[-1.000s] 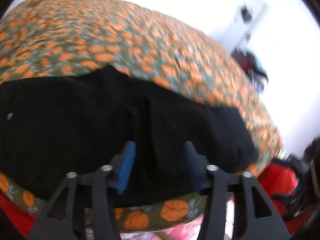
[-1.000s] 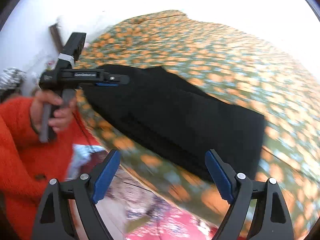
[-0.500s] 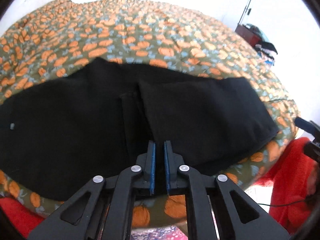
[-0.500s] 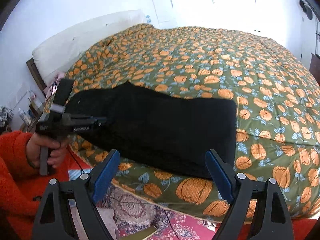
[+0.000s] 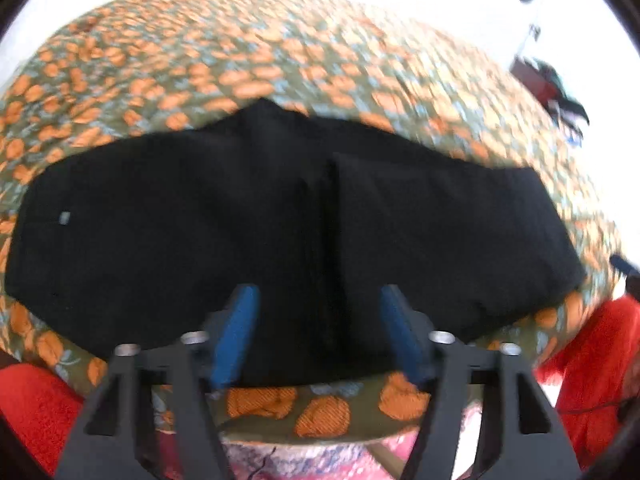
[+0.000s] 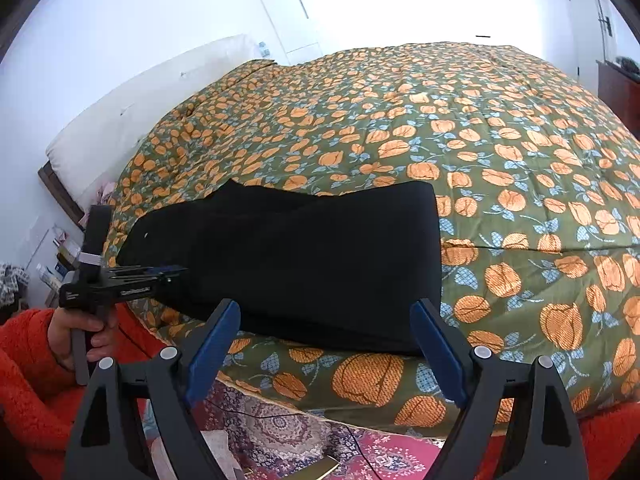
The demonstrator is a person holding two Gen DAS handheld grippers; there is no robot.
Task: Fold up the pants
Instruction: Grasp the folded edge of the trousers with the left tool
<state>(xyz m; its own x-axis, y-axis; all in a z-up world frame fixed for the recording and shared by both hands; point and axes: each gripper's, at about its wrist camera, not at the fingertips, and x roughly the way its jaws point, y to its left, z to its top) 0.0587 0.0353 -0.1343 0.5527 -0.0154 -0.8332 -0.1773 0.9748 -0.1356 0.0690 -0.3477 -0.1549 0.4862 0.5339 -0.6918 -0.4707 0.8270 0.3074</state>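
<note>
Black pants (image 5: 280,220) lie folded in a long flat strip near the front edge of the bed; they also show in the right wrist view (image 6: 304,252). A layer edge runs across the middle of the strip. My left gripper (image 5: 320,332) is open and empty, just above the pants' near edge at the middle. In the right wrist view the left gripper (image 6: 172,270) shows side-on at the pants' left end. My right gripper (image 6: 326,350) is open and empty, held off the bed's front edge, below the pants.
The bed has an olive quilt with orange pumpkins (image 6: 500,140) and a white headboard (image 6: 132,120) at the back left. A patterned pink rug (image 6: 320,440) lies on the floor below. The person's red fleece sleeve (image 6: 32,372) is at the left. A dark cabinet (image 6: 618,84) stands far right.
My left gripper, open a second ago, shut half a second ago and has opened again over the pants' near edge. My right gripper stayed open and steadied facing the bed.
</note>
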